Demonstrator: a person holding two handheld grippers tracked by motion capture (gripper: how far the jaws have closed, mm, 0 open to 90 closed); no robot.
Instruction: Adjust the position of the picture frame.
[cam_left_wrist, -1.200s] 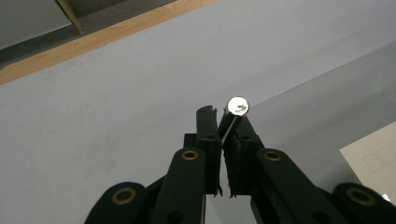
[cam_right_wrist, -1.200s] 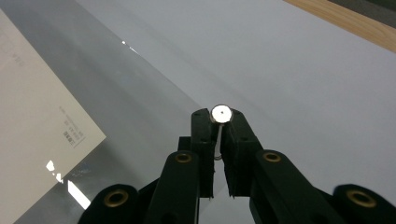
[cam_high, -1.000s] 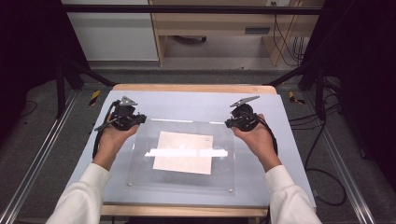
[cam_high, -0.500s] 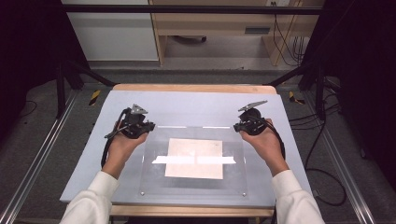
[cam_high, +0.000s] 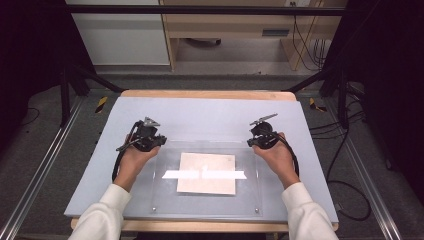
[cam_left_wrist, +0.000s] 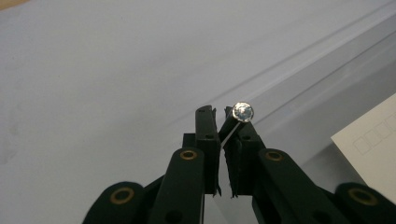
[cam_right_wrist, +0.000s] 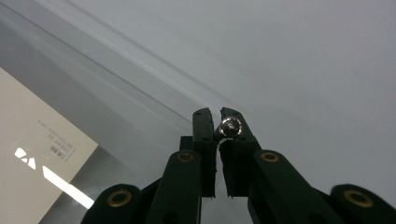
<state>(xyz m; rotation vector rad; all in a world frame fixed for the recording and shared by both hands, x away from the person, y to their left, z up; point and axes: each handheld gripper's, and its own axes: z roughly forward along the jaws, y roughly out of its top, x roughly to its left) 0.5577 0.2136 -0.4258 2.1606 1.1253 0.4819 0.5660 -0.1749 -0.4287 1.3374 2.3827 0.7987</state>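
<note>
High view showed my two claws at the far corners of a clear sheet (cam_high: 160, 200) that lay on the grey tabletop (cam_high: 210, 115). My left claw (cam_high: 152, 141) was at the far left corner and my right claw (cam_high: 260, 140) at the far right corner, I think because a wide flat sheet stays level only when it is held at both sides. In the left gripper view the jaws were nearly together around a small metal stud (cam_left_wrist: 243, 112) at the sheet's edge; in the right gripper view they were narrow around another stud (cam_right_wrist: 229, 127) in the same way. Under the sheet, near its middle, lay a pale card (cam_high: 206, 172).

I counted one sheet, one card, two claws, and two held studs; two more small studs showed at the near corners.
</note>
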